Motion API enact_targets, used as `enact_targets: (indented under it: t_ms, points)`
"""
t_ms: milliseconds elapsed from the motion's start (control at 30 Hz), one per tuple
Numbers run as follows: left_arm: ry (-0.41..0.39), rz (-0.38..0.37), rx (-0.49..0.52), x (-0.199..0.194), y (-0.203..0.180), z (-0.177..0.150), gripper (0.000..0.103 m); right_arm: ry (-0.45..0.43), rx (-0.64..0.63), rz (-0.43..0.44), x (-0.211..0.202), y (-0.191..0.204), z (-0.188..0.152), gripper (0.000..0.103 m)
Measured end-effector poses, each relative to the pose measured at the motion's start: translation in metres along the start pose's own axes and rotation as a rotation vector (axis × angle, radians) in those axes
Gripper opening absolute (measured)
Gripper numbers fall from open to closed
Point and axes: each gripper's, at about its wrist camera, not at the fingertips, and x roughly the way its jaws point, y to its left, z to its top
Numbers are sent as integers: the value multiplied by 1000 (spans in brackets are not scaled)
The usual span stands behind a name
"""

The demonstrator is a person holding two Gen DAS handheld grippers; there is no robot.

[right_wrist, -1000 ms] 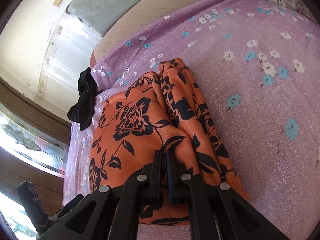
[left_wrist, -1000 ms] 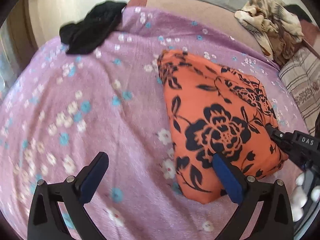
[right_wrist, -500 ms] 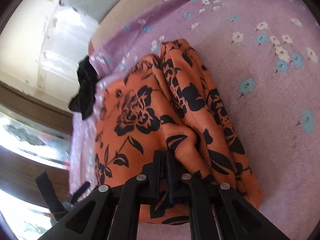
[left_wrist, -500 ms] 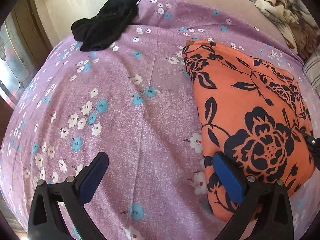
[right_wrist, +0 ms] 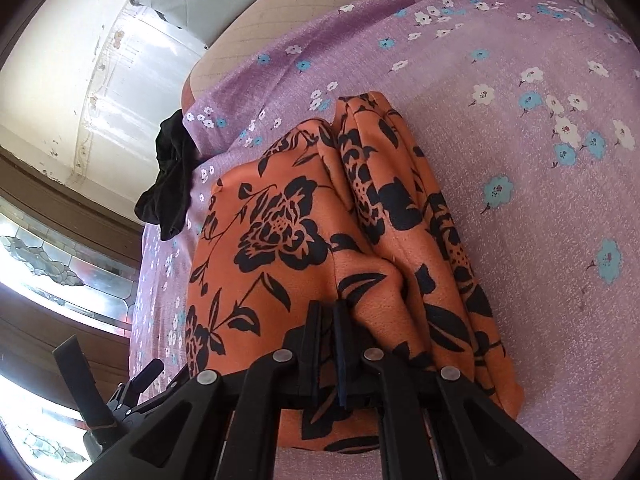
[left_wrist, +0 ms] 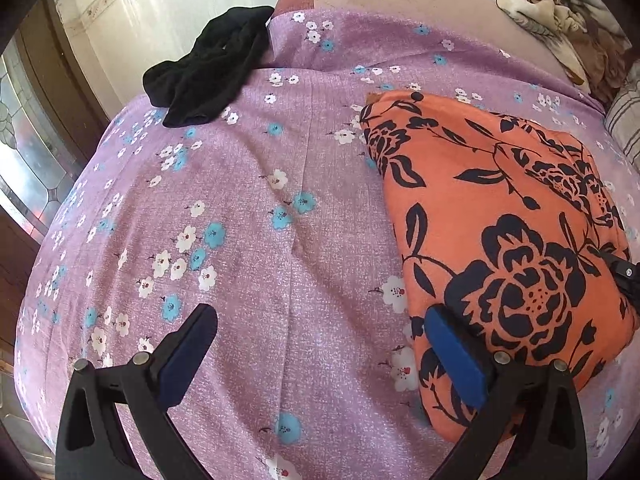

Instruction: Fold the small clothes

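An orange garment with black flowers [left_wrist: 500, 240] lies folded on the purple flowered bedspread [left_wrist: 248, 240]. My left gripper [left_wrist: 324, 344] is open above the spread at the garment's left edge; its right pad [left_wrist: 452, 352] overlaps that edge and nothing sits between the fingers. In the right wrist view my right gripper [right_wrist: 328, 316] is shut on a pinched fold at the near edge of the orange garment [right_wrist: 288, 232], and creases run up to its tips. The right gripper's tip [left_wrist: 624, 276] shows at the garment's right side.
A crumpled black garment [left_wrist: 212, 72] lies at the far left corner of the bed, and the black garment [right_wrist: 172, 184] also shows beyond the orange one. A brown patterned cloth [left_wrist: 560, 12] and a striped pillow [left_wrist: 624, 128] sit at the far right. A glazed door [left_wrist: 24, 160] stands left.
The left gripper has swung leftward and tipped down, so the orange garment sits further right in its view and more bedspread shows. The right gripper stays shut on the fold.
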Motion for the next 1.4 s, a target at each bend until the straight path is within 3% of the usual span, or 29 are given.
enact_targets:
  t_ms: [1200,1300,1400]
  points:
    - [-30,-20,-2,-8,2,4,103,-20,-10,-14,0,3,-1,8]
    - [-13,-65,-26,-8,8,9,103,-8,-30,-34,-3,10,6,8]
    - [-33,-135,-107,-11,24,20,103,-102,-91,4,-21,24,23,10]
